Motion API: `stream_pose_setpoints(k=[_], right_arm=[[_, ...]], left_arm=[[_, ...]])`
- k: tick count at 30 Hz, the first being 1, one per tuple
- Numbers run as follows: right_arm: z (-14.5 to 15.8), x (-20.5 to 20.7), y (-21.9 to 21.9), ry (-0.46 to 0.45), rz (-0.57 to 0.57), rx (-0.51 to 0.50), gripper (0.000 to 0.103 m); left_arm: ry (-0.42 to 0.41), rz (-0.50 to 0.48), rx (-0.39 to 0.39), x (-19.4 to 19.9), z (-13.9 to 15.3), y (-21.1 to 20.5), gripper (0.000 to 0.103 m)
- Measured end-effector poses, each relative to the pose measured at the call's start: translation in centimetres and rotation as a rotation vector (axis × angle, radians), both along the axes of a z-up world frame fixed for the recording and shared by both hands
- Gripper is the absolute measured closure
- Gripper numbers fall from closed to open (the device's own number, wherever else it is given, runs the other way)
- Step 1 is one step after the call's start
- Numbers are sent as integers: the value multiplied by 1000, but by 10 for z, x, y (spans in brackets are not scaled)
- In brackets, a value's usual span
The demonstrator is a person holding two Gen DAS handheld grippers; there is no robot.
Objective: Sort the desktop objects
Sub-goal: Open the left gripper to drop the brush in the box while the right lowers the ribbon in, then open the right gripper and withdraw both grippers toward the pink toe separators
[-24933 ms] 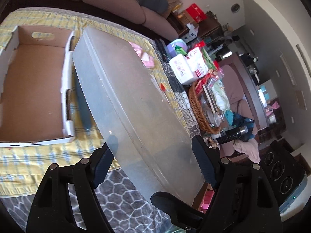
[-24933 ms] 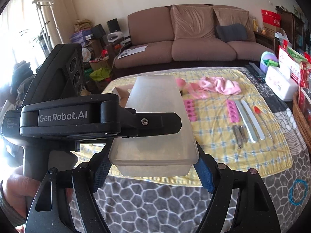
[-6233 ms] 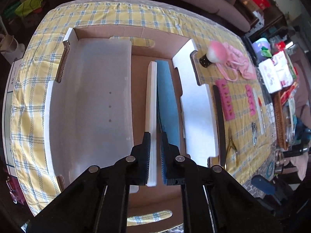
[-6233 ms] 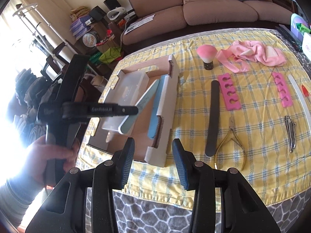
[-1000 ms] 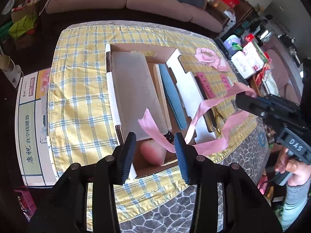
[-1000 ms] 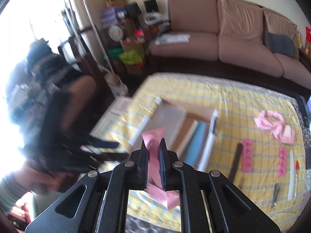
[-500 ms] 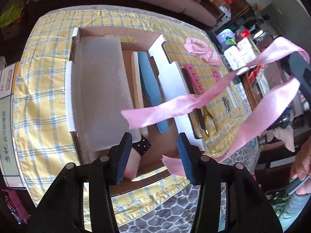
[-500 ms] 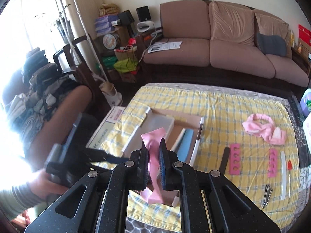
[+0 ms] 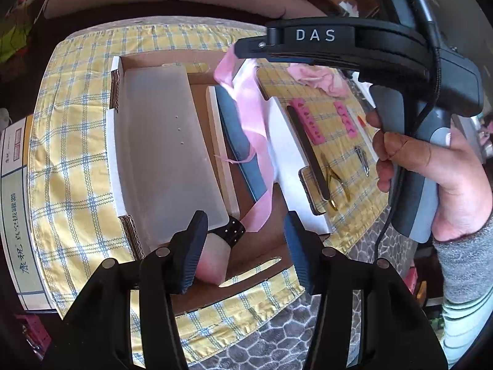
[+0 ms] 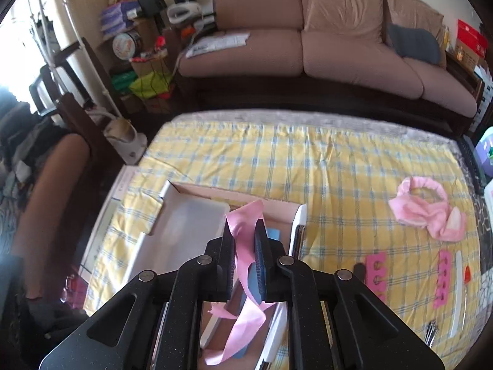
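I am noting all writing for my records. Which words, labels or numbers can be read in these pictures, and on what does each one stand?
"DAS": white letters on the black body of the right tongs.
Chinese characters on the flat box beside the yellow cloth: too distorted to read surely.
Papers on the sofa: too small to read.
Red box: print too blurred.

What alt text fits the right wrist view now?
The right gripper, jaws opening, has a pink ribbon between them, trailing into a cardboard box on a yellow checked cloth; a brown sofa stands behind.
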State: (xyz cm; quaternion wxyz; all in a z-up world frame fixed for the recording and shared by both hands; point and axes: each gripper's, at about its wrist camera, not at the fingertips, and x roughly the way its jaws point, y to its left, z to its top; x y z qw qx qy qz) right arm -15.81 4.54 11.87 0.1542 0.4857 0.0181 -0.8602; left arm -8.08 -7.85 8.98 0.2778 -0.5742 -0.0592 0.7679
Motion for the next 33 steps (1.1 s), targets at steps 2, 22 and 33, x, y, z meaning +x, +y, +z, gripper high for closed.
stream_pose_setpoints(k=[2, 22, 33], right_arm=[[0, 5, 0, 23, 2, 15, 30], [37, 86, 51, 84, 24, -82, 14], [50, 126, 162, 73, -141, -93, 0]], left_arm=[[6, -3, -17, -1, -2, 1, 49], [64, 69, -57, 17, 23, 5, 0], [75, 8, -40, 37, 38, 63, 0]])
